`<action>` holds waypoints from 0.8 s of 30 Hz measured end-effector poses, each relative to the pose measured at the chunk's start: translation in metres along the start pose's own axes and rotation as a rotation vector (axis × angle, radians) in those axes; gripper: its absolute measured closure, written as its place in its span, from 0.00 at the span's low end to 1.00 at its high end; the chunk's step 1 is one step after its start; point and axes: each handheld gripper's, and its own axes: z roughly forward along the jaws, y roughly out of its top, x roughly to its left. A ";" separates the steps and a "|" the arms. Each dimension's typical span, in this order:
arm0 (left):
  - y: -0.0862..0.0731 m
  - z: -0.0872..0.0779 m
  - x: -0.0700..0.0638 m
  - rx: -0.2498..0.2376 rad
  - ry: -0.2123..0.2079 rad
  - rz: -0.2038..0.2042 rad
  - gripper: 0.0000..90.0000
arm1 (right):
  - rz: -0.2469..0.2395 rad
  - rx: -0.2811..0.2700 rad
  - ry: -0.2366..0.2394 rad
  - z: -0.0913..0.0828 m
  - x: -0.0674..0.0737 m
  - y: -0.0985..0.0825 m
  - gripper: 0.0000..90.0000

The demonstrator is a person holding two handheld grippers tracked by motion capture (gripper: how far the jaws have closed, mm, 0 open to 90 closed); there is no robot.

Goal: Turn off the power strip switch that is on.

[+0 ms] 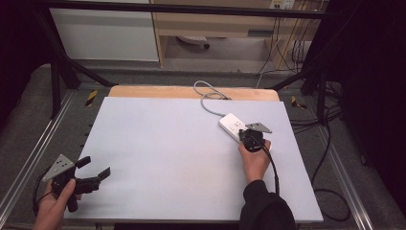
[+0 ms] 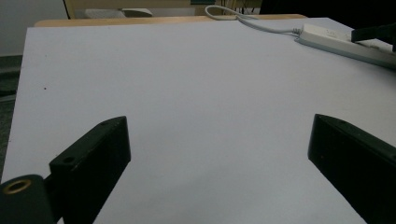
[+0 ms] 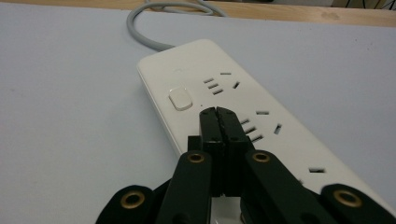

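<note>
No legible text, label, brand or number in any view. Power strip: white casing, socket slots and square button unmarked; no print readable. Desk: plain pale surface, no markings. Yellow-black hazard stripe tape on floor frame beside desk: pattern only, no lettering. Small items on shelf at far wall: too blurred to read.

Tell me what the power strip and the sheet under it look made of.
Power strip: likely hard white plastic, smooth with a soft sheen, moulded slots and button. Sheet: matte pale grey-blue, flat, no glare; perhaps foam board or card, can't tell. It lies on a wooden tabletop.
</note>
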 end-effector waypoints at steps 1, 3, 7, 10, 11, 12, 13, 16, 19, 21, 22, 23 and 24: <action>0.000 0.000 0.000 0.000 0.000 0.000 0.06 | 0.002 -0.001 0.001 0.000 0.000 0.000 1.00; 0.000 0.000 0.000 0.000 0.000 0.000 0.06 | 0.006 -0.003 0.002 0.000 0.000 0.000 1.00; 0.000 0.000 0.000 0.000 0.001 0.001 0.06 | 0.012 -0.019 0.005 -0.001 0.000 0.001 1.00; 0.000 0.000 0.000 0.000 0.000 0.000 0.06 | 0.013 -0.008 0.007 -0.001 0.000 0.002 1.00; 0.000 0.000 0.000 0.000 -0.001 0.000 0.06 | 0.014 -0.009 0.007 -0.001 0.000 0.002 1.00; 0.000 0.000 0.000 0.000 -0.001 0.001 0.06 | 0.014 -0.009 0.006 -0.001 0.000 0.002 1.00; 0.000 0.000 0.000 0.000 0.001 0.002 0.06 | 0.015 -0.008 0.007 -0.001 0.000 0.002 1.00; 0.000 0.000 0.000 0.000 0.002 0.003 0.06 | 0.015 -0.008 0.007 -0.001 0.000 0.002 1.00; 0.000 0.000 0.000 0.000 0.001 0.004 0.06 | 0.023 -0.007 0.007 -0.001 0.000 0.002 1.00; 0.000 0.000 0.000 0.000 0.001 0.004 0.06 | 0.023 -0.007 0.007 -0.001 0.000 0.002 1.00; 0.000 0.000 0.000 0.000 0.002 0.003 0.06 | 0.018 -0.009 0.007 -0.001 0.000 0.002 1.00; 0.000 0.000 0.000 -0.001 0.000 0.003 0.06 | 0.018 -0.009 0.007 -0.001 0.000 0.003 1.00; 0.000 0.000 0.000 -0.002 0.001 0.000 0.06 | 0.020 -0.007 0.007 -0.001 0.000 0.003 1.00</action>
